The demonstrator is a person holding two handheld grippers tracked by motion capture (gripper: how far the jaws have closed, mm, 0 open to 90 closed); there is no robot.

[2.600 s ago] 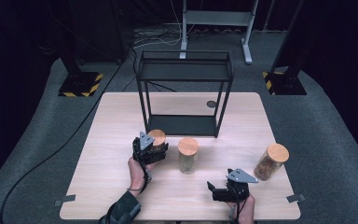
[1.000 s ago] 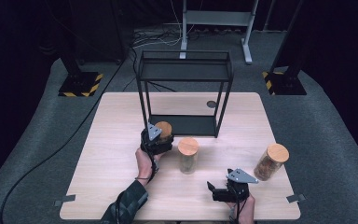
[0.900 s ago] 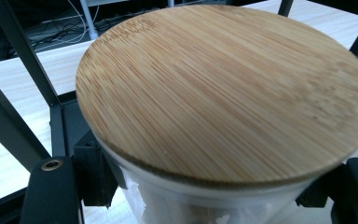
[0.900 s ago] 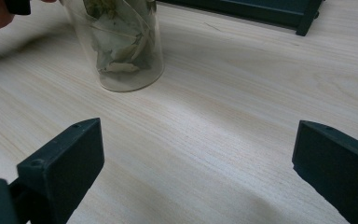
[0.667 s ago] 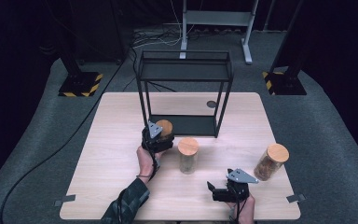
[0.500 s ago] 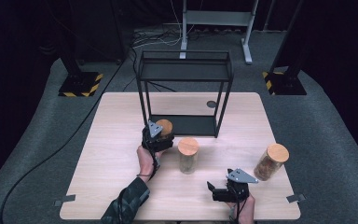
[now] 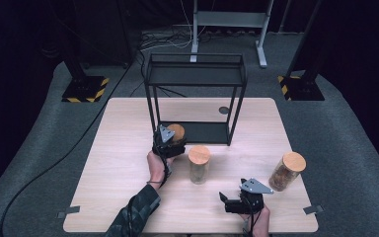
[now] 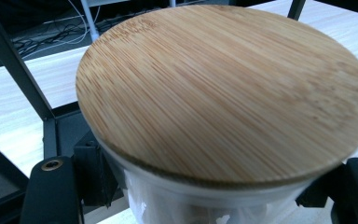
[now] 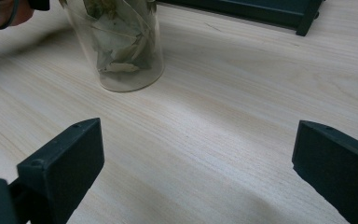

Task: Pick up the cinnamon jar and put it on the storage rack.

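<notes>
My left gripper (image 7: 169, 143) is shut on a glass jar with a round bamboo lid (image 7: 176, 131), held at the front left corner of the black wire rack (image 7: 196, 74). In the left gripper view the lid (image 8: 223, 88) is close up, with a black finger (image 8: 51, 186) on each side of the glass under it; the jar's contents are blurred. My right gripper (image 7: 227, 202) rests near the table's front edge, open, with bare wood between its fingers (image 9: 60, 163). A second jar (image 7: 199, 163), holding dried leaves (image 9: 121, 42), stands mid-table ahead of it.
A third bamboo-lidded jar (image 7: 287, 170) with brown contents stands at the right of the wooden table (image 7: 123, 123). The rack's lower shelf (image 7: 207, 132) lies just behind the held jar. A dark round spot (image 7: 223, 110) marks the table behind the rack.
Since the earliest frame my left gripper has carried its jar away from me and slightly right, up to the rack's front left corner. Over the last second it barely shifted. The right gripper stayed still.
</notes>
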